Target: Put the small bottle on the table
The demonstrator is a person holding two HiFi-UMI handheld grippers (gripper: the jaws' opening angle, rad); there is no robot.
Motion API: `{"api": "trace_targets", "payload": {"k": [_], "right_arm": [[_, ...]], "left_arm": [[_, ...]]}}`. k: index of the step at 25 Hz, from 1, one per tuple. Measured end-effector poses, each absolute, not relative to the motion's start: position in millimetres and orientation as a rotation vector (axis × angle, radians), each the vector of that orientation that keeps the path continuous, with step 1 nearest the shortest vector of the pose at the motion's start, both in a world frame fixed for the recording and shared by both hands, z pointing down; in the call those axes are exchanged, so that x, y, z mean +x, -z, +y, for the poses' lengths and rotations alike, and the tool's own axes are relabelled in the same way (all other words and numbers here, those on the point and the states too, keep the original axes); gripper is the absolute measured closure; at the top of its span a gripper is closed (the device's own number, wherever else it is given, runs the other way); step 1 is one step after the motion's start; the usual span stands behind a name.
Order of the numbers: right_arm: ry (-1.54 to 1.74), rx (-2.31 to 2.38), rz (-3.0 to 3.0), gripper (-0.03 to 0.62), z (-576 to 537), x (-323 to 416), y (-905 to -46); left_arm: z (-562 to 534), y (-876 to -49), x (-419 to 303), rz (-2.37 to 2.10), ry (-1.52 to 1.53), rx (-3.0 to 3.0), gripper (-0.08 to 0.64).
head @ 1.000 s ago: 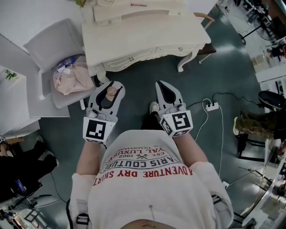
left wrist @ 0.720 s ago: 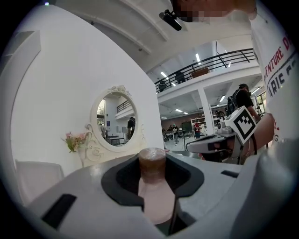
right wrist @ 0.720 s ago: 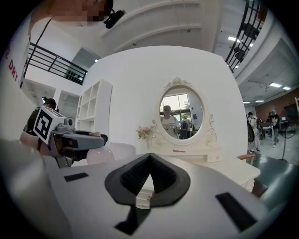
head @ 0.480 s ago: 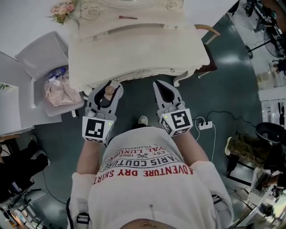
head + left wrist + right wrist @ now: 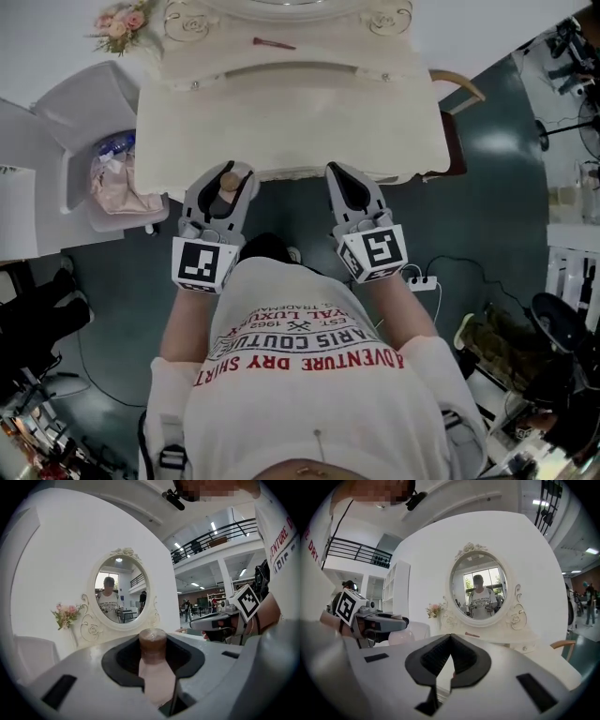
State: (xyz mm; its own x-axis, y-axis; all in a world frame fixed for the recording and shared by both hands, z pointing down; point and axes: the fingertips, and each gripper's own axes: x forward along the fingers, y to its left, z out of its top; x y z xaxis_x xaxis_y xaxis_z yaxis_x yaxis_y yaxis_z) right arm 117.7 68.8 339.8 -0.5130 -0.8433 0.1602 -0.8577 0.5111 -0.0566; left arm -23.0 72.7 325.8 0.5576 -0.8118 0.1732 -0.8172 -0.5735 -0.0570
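Observation:
A small bottle [image 5: 228, 182] with a brown cap and a pale pink body stands upright between the jaws of my left gripper [image 5: 226, 178], which is shut on it. In the left gripper view the bottle [image 5: 153, 670] fills the gap between the dark pads. My right gripper [image 5: 348, 186] is beside it, shut and holding nothing; its pads meet at the tips [image 5: 450, 636]. Both grippers hover at the front edge of the cream dressing table [image 5: 291, 122], whose oval mirror [image 5: 121, 590] faces me.
A white chair [image 5: 89, 103] with a pinkish bag [image 5: 122, 183] on it stands left of the table. A bunch of flowers [image 5: 117, 23] and a thin red stick [image 5: 272, 43] lie at the table's back. A wooden chair [image 5: 459, 94] stands right; a power strip [image 5: 422, 281] is on the floor.
The table has come closer: both grippers, earlier over the floor, now reach its front edge. The bottle stays in the left gripper and the right jaws stay shut.

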Motion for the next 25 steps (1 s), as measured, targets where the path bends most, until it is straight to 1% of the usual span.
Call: {"api": "trace_targets", "payload": {"k": [5,14,25], "right_arm": [[-0.169,1.454,-2.632,0.594,23.2,121.5,-348.5],[-0.216,1.434,-2.599,0.594,-66.5,111.9,-371.7],[-0.277,1.421,-2.544,0.594,-159.2,96.2,-405.7]], "left_arm": [[26.9,-344.3,-20.7,-1.449,-0.320,2.699,0.428],[-61.6,-372.9,-19.8,-1.418,-0.344,2.681,0.428],[-152.0,-421.1,-35.6,-1.367,-0.395,2.641,0.428]]}}
